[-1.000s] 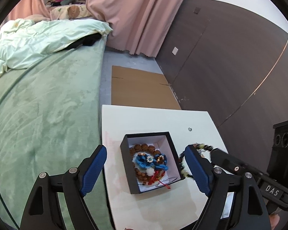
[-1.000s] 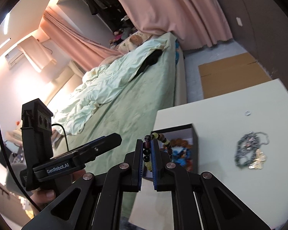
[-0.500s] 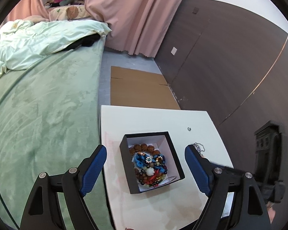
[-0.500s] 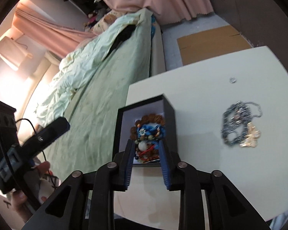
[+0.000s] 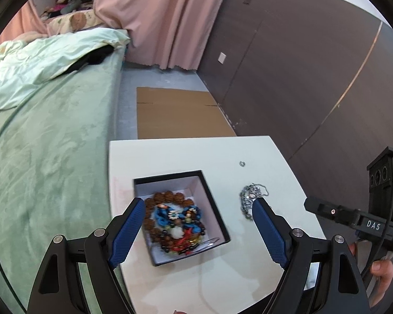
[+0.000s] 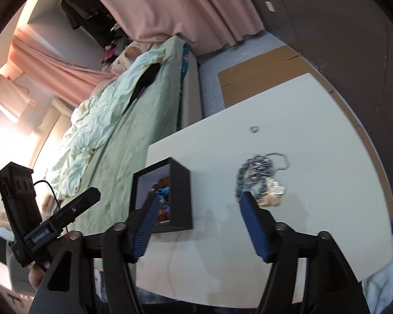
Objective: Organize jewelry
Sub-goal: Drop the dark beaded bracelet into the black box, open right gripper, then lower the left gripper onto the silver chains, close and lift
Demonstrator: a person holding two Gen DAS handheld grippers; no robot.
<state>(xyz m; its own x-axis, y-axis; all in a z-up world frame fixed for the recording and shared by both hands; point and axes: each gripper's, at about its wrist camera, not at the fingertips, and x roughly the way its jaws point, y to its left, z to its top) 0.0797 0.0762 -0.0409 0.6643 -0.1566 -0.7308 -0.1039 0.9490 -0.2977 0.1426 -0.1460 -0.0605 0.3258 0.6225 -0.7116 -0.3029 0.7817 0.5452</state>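
Right gripper (image 6: 196, 209) hangs over the table (image 6: 314, 136), jaws opening and empty, between box (image 6: 180, 198) and necklace (image 6: 262, 178). Left gripper (image 5: 199, 225) gapes wide above the box.

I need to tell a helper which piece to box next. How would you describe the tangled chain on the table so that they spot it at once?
Find the white table beside the green bed. An open black box full of coloured beads stands on it. The silver chain lies in a loose heap outside the box, nearer the dark wall, with a pale gold pendant; the only other loose piece is a tiny ring farther back.
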